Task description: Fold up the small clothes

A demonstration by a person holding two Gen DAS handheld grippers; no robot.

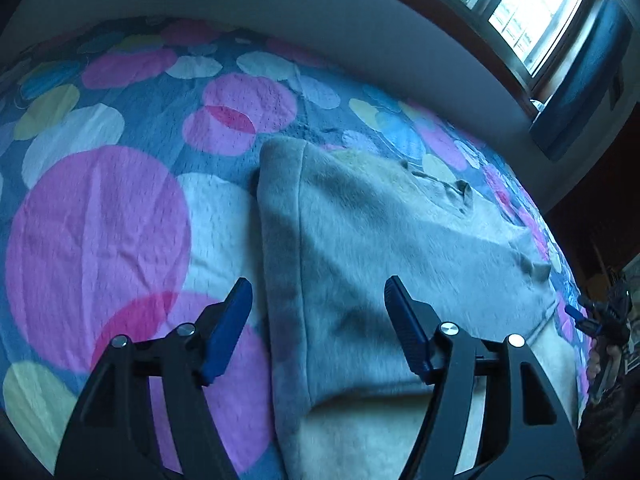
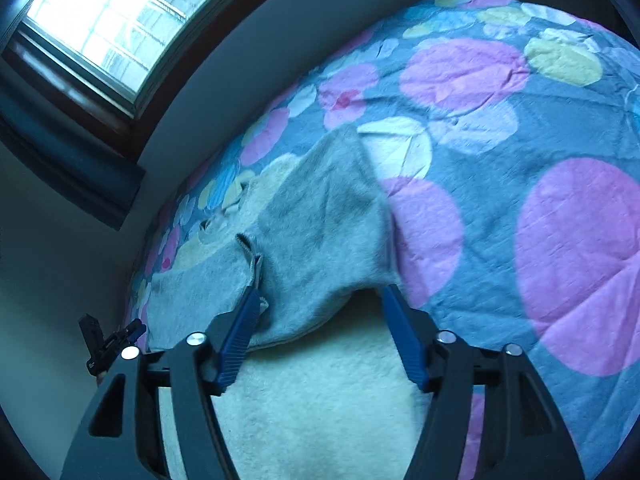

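Note:
A small fleecy garment (image 1: 400,248), grey outside and cream inside, lies partly folded on the bed. In the left wrist view my left gripper (image 1: 318,296) is open and empty, its jaws astride the garment's left folded edge. In the right wrist view the garment (image 2: 320,232) lies ahead with a grey flap turned over the cream lining (image 2: 320,392). My right gripper (image 2: 320,300) is open over the flap's near edge, its left finger (image 2: 240,328) touching a bunched fold. The right gripper also shows small in the left wrist view (image 1: 600,320), and the left gripper in the right wrist view (image 2: 116,340).
The bed cover (image 1: 100,240) is blue with big pink, white and yellow circles. A pale wall (image 1: 360,40) and a bright window (image 1: 532,8) stand behind the bed. In the right wrist view the window (image 2: 112,20) is at upper left, with a dark curtain (image 2: 60,152) below.

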